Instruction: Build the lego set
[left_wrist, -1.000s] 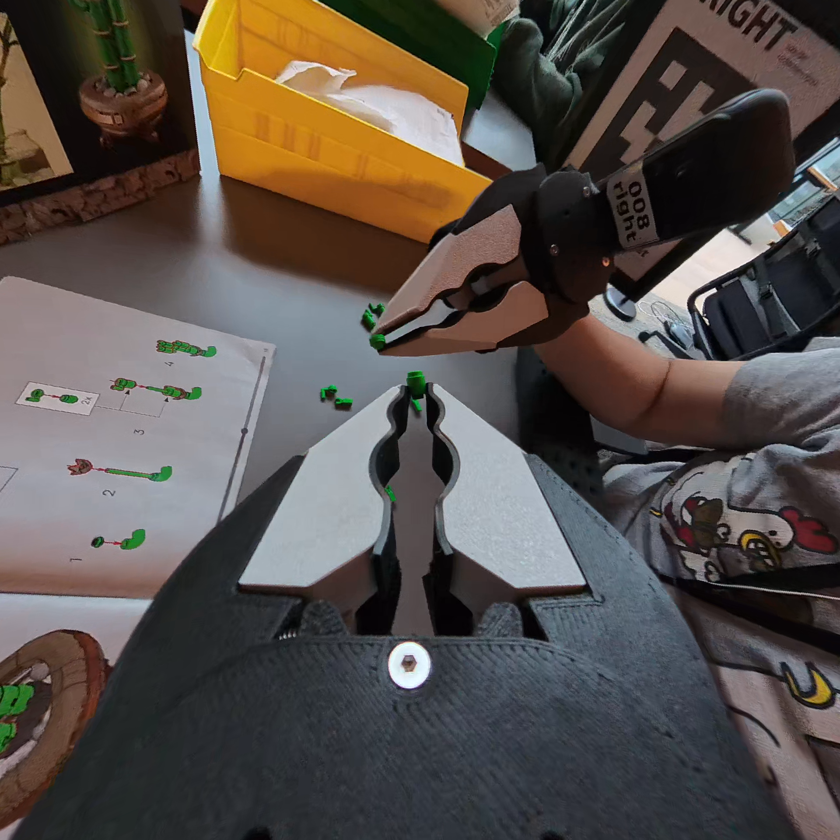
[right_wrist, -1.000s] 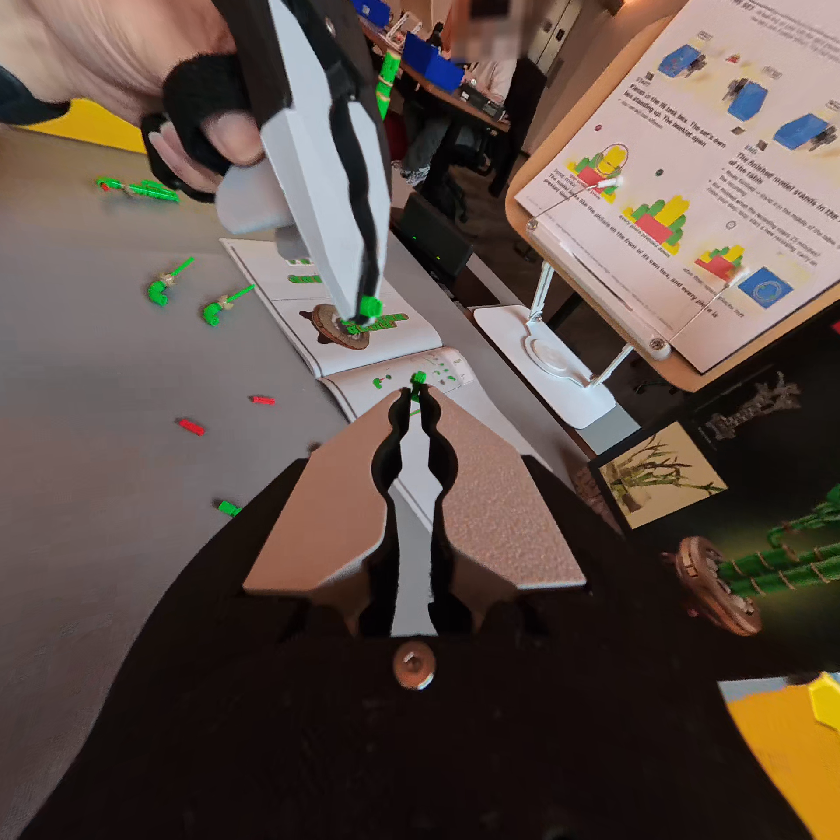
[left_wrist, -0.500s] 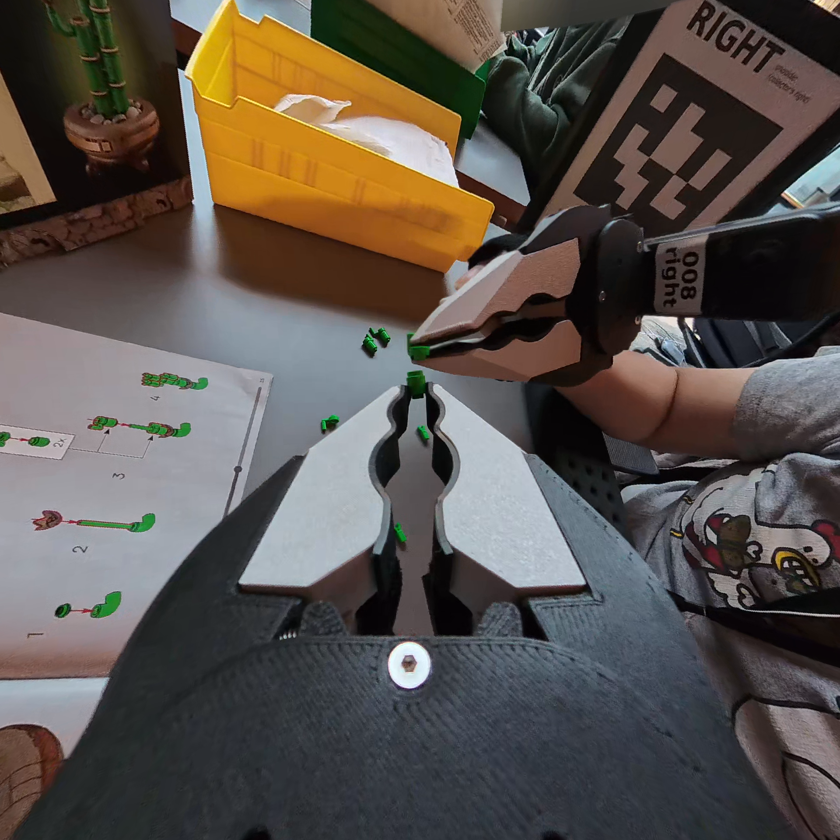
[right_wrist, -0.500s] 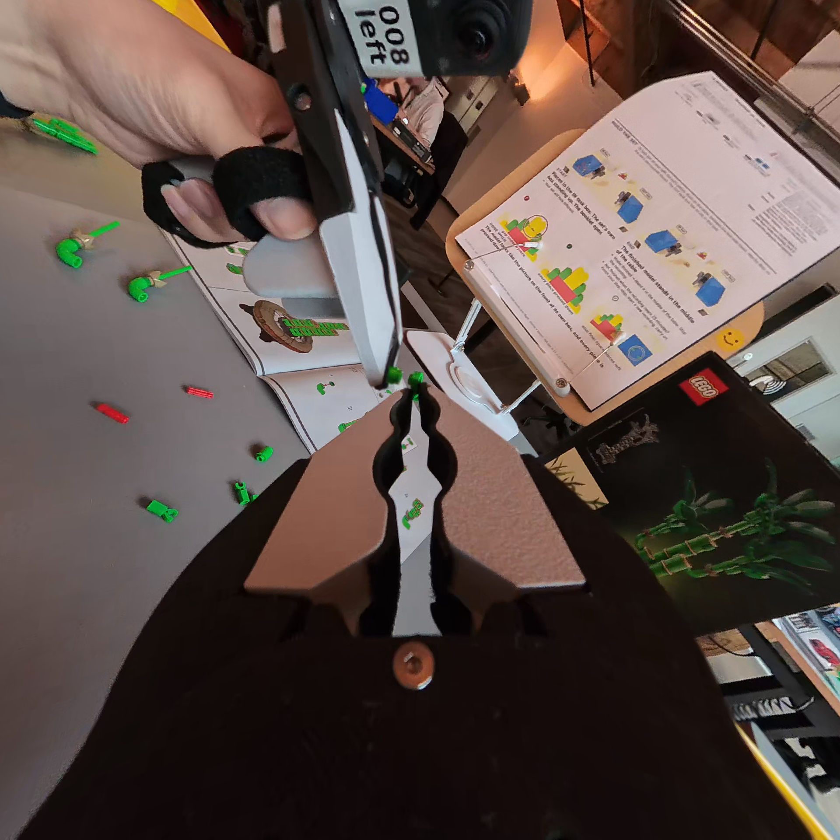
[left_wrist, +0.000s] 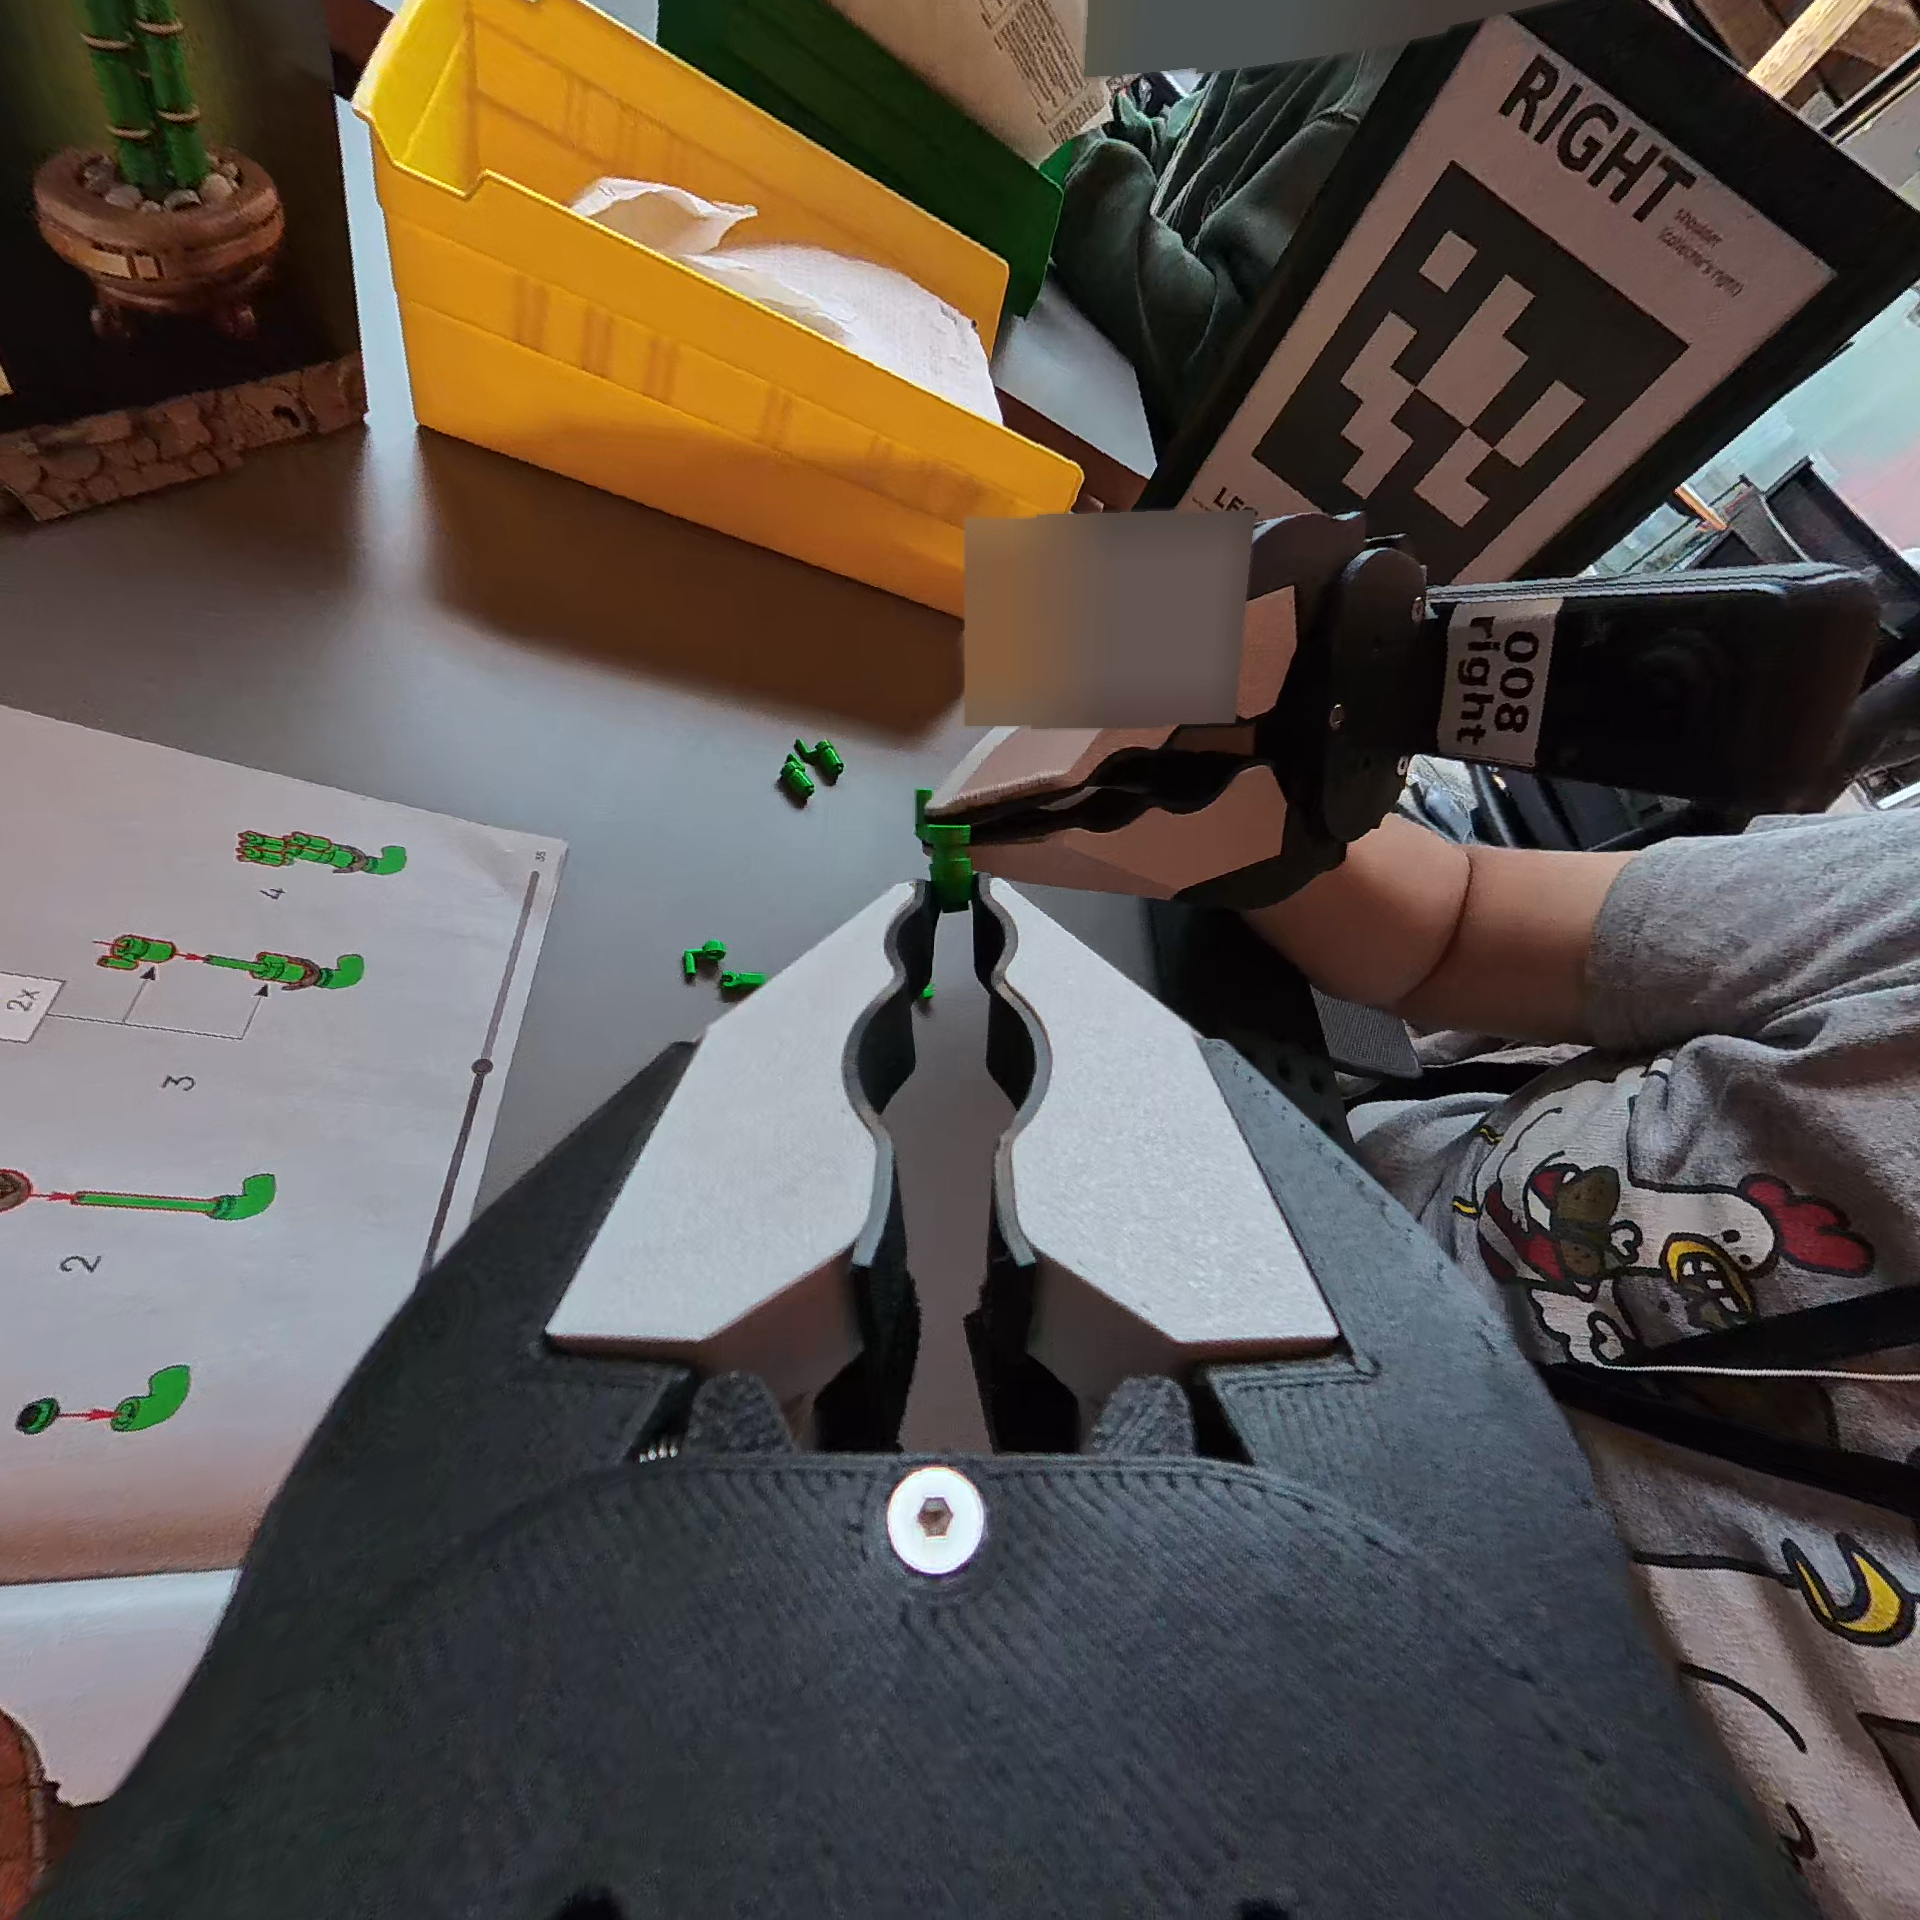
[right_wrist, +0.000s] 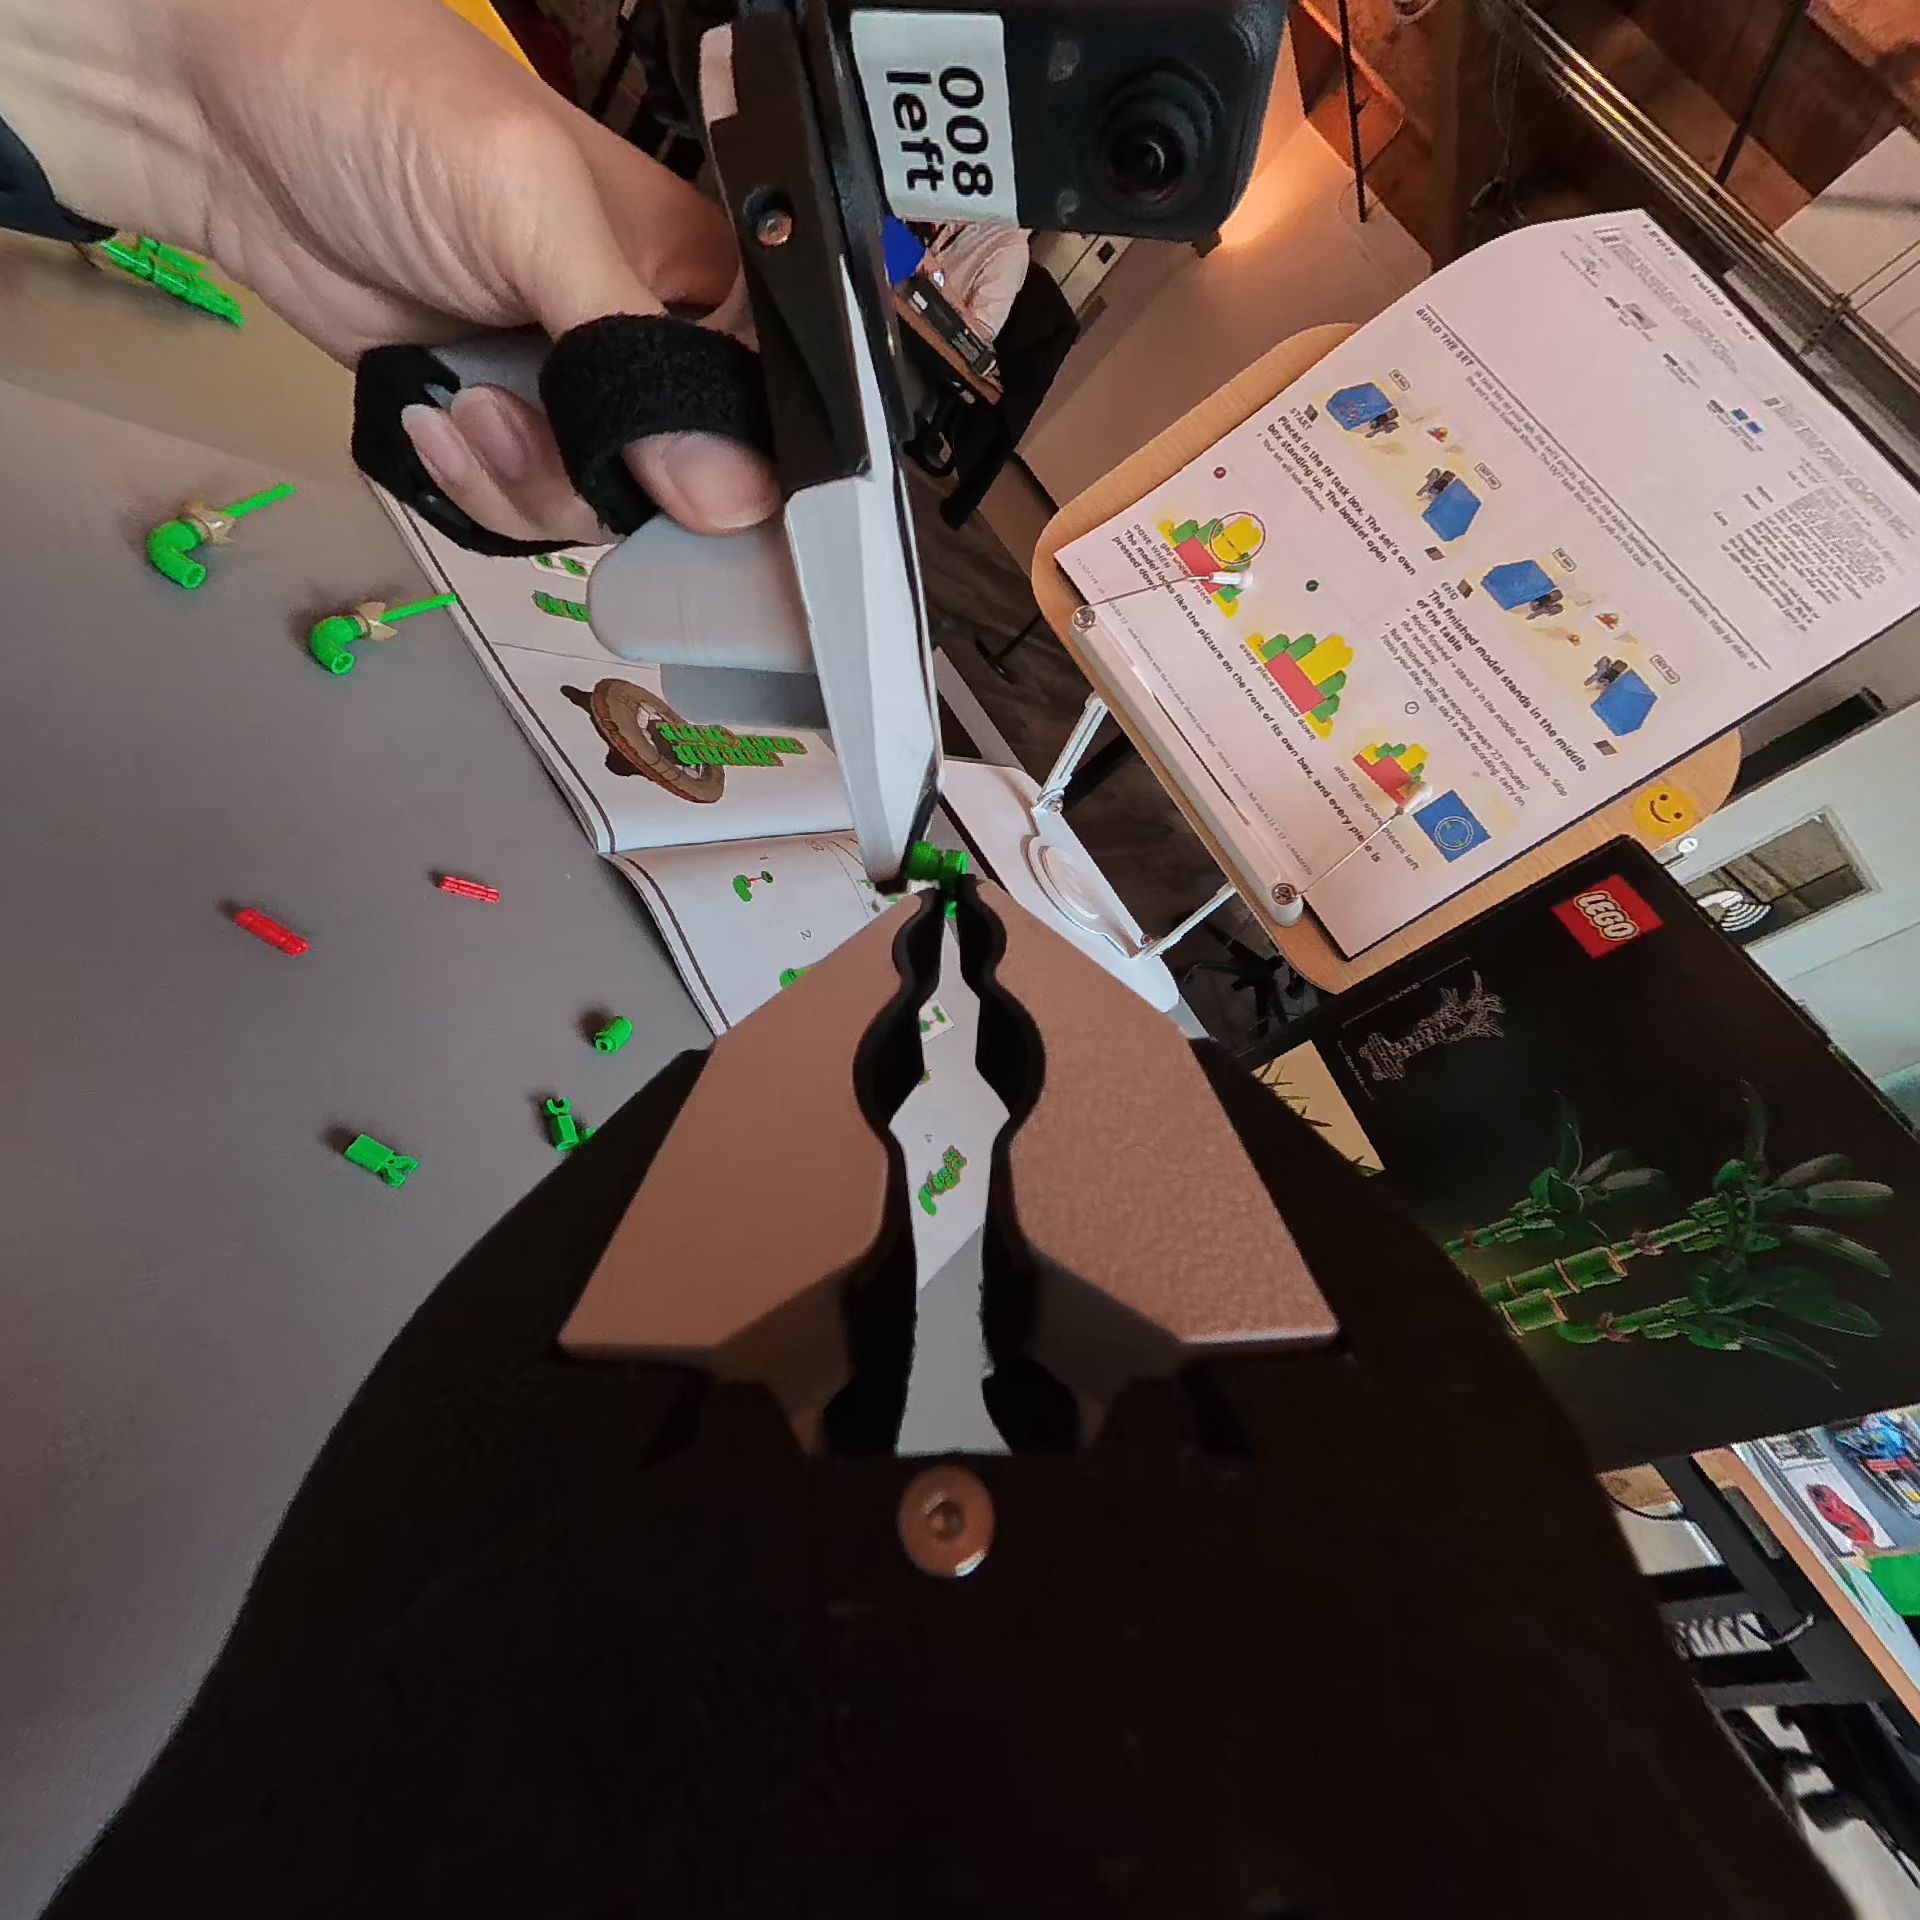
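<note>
My left gripper (left_wrist: 945, 898) is shut on a small green lego piece (left_wrist: 950, 883) that sticks out past its tips. My right gripper (left_wrist: 962, 831) comes in from the right, shut on another small green piece (left_wrist: 938, 831). The two pieces touch, held above the dark table (left_wrist: 582, 665). In the right wrist view my right gripper (right_wrist: 943, 900) holds its green piece at the tips. There the left gripper (right_wrist: 902, 871) points down from above, with its green piece (right_wrist: 935, 862) against mine. How far the pieces are joined is hidden.
The open instruction booklet (left_wrist: 260, 1091) lies at left, with a yellow bin (left_wrist: 727, 436) and the set box (left_wrist: 156, 260) behind. Loose green pieces (left_wrist: 812, 767) lie near the tips. Red pins (right_wrist: 270, 928), green elbow sub-assemblies (right_wrist: 187, 540) and a sheet on a stand (right_wrist: 1455, 582) also show. Both grippers' tips are close together, under 4 cm apart.
My right gripper has swung in toward the left gripper's tips. The two green pieces were apart a second ago and now touch. Both grippers stayed shut.
</note>
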